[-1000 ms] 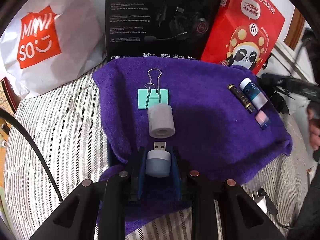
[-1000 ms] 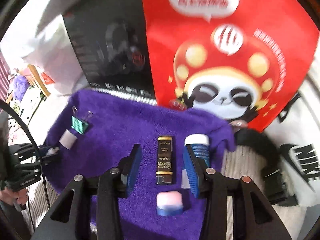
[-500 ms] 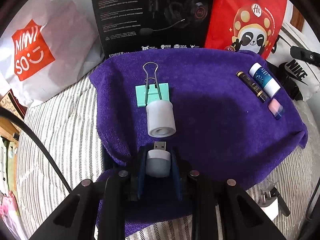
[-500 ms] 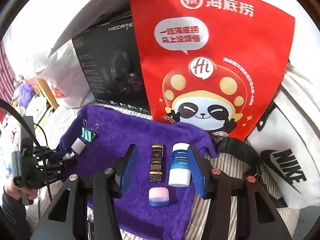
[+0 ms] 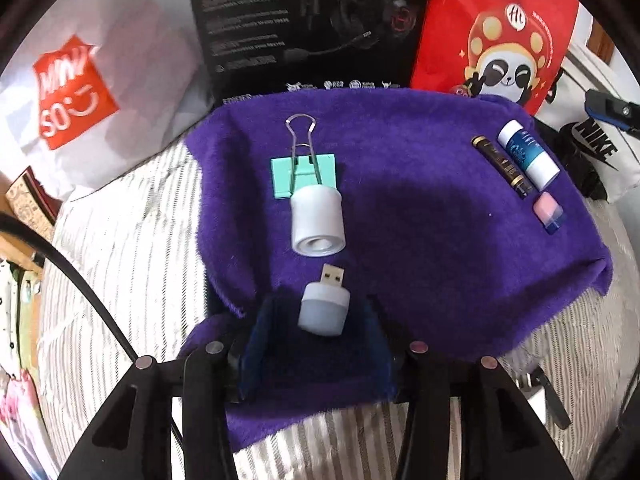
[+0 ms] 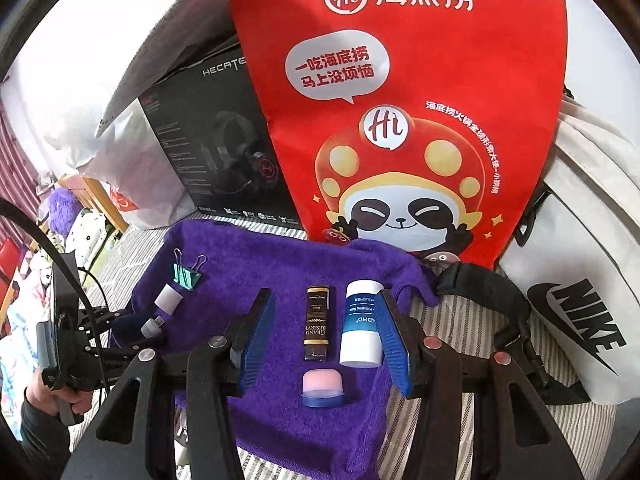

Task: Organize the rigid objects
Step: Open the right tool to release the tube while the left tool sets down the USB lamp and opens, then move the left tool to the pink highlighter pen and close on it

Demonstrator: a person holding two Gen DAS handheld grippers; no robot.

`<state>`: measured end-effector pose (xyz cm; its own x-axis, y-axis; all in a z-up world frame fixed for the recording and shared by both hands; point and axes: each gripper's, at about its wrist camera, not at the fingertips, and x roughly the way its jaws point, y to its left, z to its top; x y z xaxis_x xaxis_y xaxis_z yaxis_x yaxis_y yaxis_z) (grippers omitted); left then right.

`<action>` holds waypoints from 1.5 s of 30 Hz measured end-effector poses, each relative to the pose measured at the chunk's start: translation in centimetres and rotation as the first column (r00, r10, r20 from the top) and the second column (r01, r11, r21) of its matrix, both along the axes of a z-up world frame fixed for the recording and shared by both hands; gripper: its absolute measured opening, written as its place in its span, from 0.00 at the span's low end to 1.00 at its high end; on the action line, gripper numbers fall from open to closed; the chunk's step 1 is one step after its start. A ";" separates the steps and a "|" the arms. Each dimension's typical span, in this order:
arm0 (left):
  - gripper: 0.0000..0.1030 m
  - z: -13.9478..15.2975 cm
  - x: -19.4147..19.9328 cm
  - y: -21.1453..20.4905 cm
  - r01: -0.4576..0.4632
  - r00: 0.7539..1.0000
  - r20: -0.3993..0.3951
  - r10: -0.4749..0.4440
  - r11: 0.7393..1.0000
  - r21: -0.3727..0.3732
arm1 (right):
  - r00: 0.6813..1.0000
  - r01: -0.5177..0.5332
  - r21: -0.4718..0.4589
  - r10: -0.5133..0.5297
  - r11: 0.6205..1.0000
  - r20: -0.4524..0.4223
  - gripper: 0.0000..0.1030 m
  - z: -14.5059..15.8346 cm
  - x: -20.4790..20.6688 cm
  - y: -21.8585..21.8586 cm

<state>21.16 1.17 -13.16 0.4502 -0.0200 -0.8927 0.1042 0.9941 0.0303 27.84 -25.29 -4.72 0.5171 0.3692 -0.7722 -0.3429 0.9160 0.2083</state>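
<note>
A purple towel (image 5: 420, 208) carries the objects. My left gripper (image 5: 316, 320) is open; a small white USB light (image 5: 325, 307) lies on the towel between its jaws, free of both pads. Beyond it lie a white cylinder cap (image 5: 317, 220) and a teal binder clip (image 5: 304, 168). At the right lie a dark tube (image 5: 502, 166), a blue-and-white bottle (image 5: 528, 154) and a pink-and-blue eraser (image 5: 549, 213). My right gripper (image 6: 326, 332) is open above the tube (image 6: 317, 322), bottle (image 6: 361, 328) and eraser (image 6: 323, 387). It holds nothing.
A black headset box (image 5: 308, 24), a red panda bag (image 6: 400, 112) and a white Miniso bag (image 5: 80, 80) stand behind the towel. A white Nike bag (image 6: 580, 300) with a black strap lies at the right. The striped bedding (image 5: 120, 260) surrounds the towel.
My left gripper has opened and let go of the USB light, which now lies tilted on the towel. My right gripper has pulled back a little from the tube and bottle.
</note>
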 end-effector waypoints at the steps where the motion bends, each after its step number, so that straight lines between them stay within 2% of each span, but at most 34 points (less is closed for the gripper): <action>1: 0.43 0.5 -0.5 0.0 -0.003 1.000 0.008 0.003 1.000 0.004 | 1.000 -0.002 0.001 0.002 1.000 0.000 0.50 0.0 0.0 0.0; 4: 0.43 2.4 -2.7 -0.8 0.006 0.999 0.040 -0.007 1.000 0.009 | 1.000 -0.006 -0.003 0.006 1.000 0.008 0.50 0.3 -0.2 0.0; 7: 0.43 3.6 -5.6 -2.6 0.055 0.997 0.057 -0.053 0.998 -0.035 | 1.000 -0.006 -0.002 0.006 1.000 0.007 0.50 0.4 -0.3 0.0; 9: 0.43 3.1 -6.8 -3.7 0.082 0.996 0.036 -0.080 0.995 -0.057 | 1.000 -0.001 -0.004 0.001 1.000 0.006 0.50 0.5 -0.4 0.0; 12: 0.43 1.4 -8.7 -5.1 0.074 0.997 -0.016 -0.075 0.996 -0.042 | 1.000 -0.005 -0.010 0.005 1.000 0.004 0.50 0.6 -0.5 0.2; 17: 0.43 0.0 -10.0 -6.0 0.076 0.994 -0.063 -0.084 0.989 -0.127 | 0.999 -0.030 -0.018 0.031 0.999 0.019 0.50 1.0 -0.9 1.0; 22: 0.43 -0.8 -10.4 -8.1 0.107 0.990 -0.084 -0.117 0.988 -0.116 | 0.999 -0.040 -0.027 0.041 0.999 0.023 0.50 1.1 -1.1 1.5; 27: 0.46 -1.2 -10.3 -9.6 0.135 0.987 -0.080 -0.136 0.991 -0.025 | 0.999 -0.043 -0.039 0.044 0.998 0.021 0.50 0.9 -1.1 1.6; 30: 0.46 -1.2 -10.4 -8.8 0.127 0.990 -0.072 -0.124 0.991 0.036 | 0.999 -0.038 -0.038 0.038 0.999 0.014 0.50 0.7 -0.9 1.5; 32: 0.46 -1.1 -10.5 -7.6 0.101 0.993 -0.067 -0.097 0.994 0.051 | 0.999 -0.034 -0.038 0.035 0.999 0.011 0.50 0.7 -0.8 1.4; 34: 0.46 -1.1 -10.2 -6.7 0.082 0.995 -0.056 -0.080 0.996 0.036 | 0.999 -0.033 -0.035 0.033 0.999 0.010 0.50 0.7 -0.8 1.3; 37: 0.42 -1.2 -9.5 -6.9 0.115 0.993 -0.036 -0.115 0.993 0.015 | 0.999 -0.038 -0.031 0.038 0.999 0.013 0.50 0.8 -0.9 1.4; 40: 0.34 -1.2 -8.9 -7.7 0.163 0.987 -0.020 -0.162 0.987 0.019 | 0.999 -0.046 -0.040 0.047 0.998 0.013 0.50 0.7 -0.9 1.6; 41: 0.31 -1.2 -8.6 -8.1 0.171 0.985 -0.018 -0.171 0.985 0.022 | 0.999 -0.047 -0.041 0.048 0.998 0.012 0.50 0.7 -0.9 1.7; 43: 0.19 -1.2 -8.3 -8.6 0.198 0.980 -0.016 -0.198 0.980 0.009 | 0.999 -0.047 -0.043 0.047 0.998 0.008 0.50 0.5 -0.8 1.7; 45: 0.15 -1.2 -8.3 -8.9 0.224 0.975 -0.012 -0.224 0.975 0.007 | 0.999 -0.048 -0.049 0.048 0.998 0.003 0.50 0.3 -0.7 1.8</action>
